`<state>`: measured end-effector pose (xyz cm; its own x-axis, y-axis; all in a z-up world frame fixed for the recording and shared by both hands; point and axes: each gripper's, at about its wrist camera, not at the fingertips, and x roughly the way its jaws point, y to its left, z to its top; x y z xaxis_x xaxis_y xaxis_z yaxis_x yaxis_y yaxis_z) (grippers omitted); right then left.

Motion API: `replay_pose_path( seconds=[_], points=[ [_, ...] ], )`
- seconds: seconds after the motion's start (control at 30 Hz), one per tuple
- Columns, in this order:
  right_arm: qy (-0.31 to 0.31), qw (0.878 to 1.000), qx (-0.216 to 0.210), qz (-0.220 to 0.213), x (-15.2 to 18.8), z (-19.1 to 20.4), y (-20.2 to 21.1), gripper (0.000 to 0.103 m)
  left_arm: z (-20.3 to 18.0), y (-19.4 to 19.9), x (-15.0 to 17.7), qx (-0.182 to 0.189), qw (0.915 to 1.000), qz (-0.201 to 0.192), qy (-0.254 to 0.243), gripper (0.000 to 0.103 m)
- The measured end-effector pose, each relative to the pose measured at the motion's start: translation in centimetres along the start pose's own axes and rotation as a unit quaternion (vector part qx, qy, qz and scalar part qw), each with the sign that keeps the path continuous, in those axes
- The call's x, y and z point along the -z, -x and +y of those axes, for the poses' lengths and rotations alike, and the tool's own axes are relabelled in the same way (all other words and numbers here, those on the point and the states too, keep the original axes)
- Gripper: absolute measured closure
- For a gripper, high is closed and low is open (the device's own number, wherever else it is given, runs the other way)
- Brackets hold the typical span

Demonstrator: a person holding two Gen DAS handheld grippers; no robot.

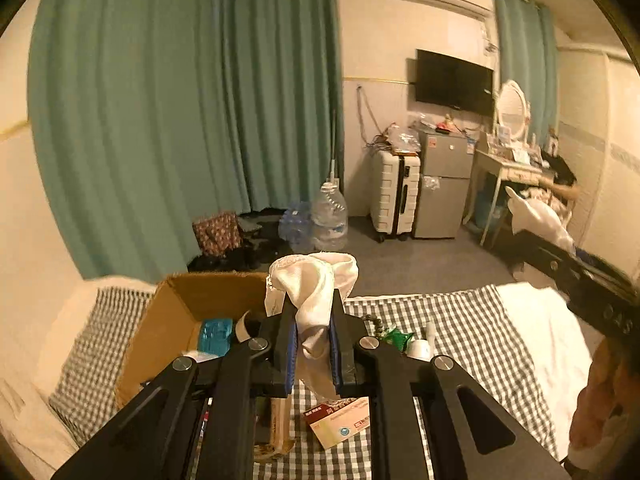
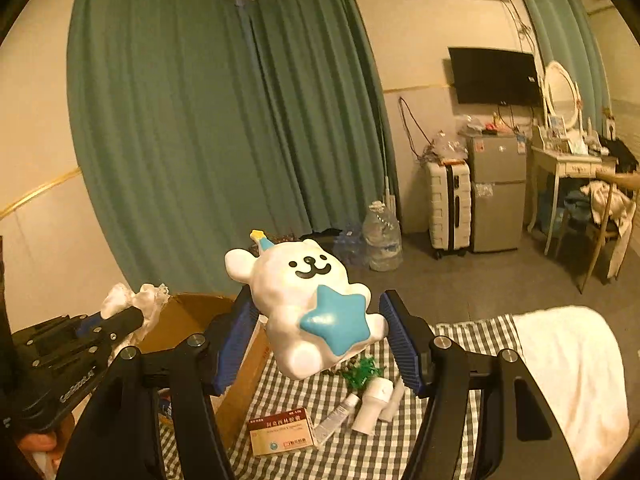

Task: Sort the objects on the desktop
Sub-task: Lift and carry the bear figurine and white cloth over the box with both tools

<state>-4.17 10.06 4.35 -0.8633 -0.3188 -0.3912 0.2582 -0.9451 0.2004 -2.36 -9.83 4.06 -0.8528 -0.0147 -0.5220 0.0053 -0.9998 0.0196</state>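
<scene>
— Well, holding two things at once, then? What about the left gripper (image 1: 313, 346)?

— Nearly closed, pinched on a white cloth (image 1: 316, 292), up in the air by the near rim of the cardboard box (image 1: 160, 328). Soft, limp, next to no weight, judging by the droop. Bunched above the jaws, with a tail hanging below. No risk of breakage; more likely to snag on the box edge or slide out if only a thin fold sits between the pads.

— And the right gripper (image 2: 316, 332)?

— Roughly half open, wide around a white bear figure (image 2: 308, 308) with a blue star on its belly. Raised above the checked cloth (image 2: 472, 340), to the right of the box. Left pad against the body; contact on the right side hard to confirm, though nothing else appears to carry it.

— Glossy?

— Yes, so probably slippery, and rounded, hence apt to twist. Possibly rigid and chip-prone; hard to tell. Best gripped across the broad middle, not by ears or feet.

— Left on the bed?

— Medicine box (image 2: 282, 432), tube (image 2: 336, 416), white bottle (image 2: 372, 404), green scrap (image 2: 362, 372).
</scene>
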Motion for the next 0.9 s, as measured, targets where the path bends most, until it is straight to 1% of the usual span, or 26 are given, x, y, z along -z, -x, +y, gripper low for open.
replay_pose_path(
  seconds=[0.07,0.23,0.4,0.53,0.6,0.7,0.73,0.9],
  points=[
    [0.011,1.0,-0.007,0.003,0.1,1.4,-0.6,0.04,1.4,-0.3,0.2,-0.002,1.0,0.0,0.005,0.09],
    [0.041,0.999,-0.025,0.017,0.7,4.7,-2.7,0.04,5.2,-1.1,1.0,-0.03,0.9993,-0.015,0.018,0.09],
    [0.067,0.996,-0.044,0.031,1.4,7.7,-5.5,0.04,8.6,-3.2,1.7,-0.051,0.998,-0.015,0.034,0.09],
    [0.074,0.996,-0.046,0.029,2.0,9.2,-7.3,0.04,10.9,-5.1,3.2,-0.062,0.9976,0.002,0.032,0.09],
    [0.087,0.994,-0.05,0.042,2.4,10.0,-8.4,0.04,12.1,-5.9,3.8,-0.063,0.9972,0.012,0.037,0.09],
    [0.103,0.991,-0.059,0.057,3.1,11.3,-10.1,0.04,13.6,-7.1,4.6,-0.044,0.9973,0.031,0.05,0.09],
    [0.105,0.991,-0.063,0.06,3.3,11.6,-10.6,0.04,14.0,-7.5,4.9,-0.043,0.9971,0.037,0.051,0.09],
    [0.119,0.986,-0.085,0.083,4.8,13.8,-13.6,0.04,15.6,-8.7,5.9,-0.054,0.9958,0.053,0.052,0.09]
  ],
)
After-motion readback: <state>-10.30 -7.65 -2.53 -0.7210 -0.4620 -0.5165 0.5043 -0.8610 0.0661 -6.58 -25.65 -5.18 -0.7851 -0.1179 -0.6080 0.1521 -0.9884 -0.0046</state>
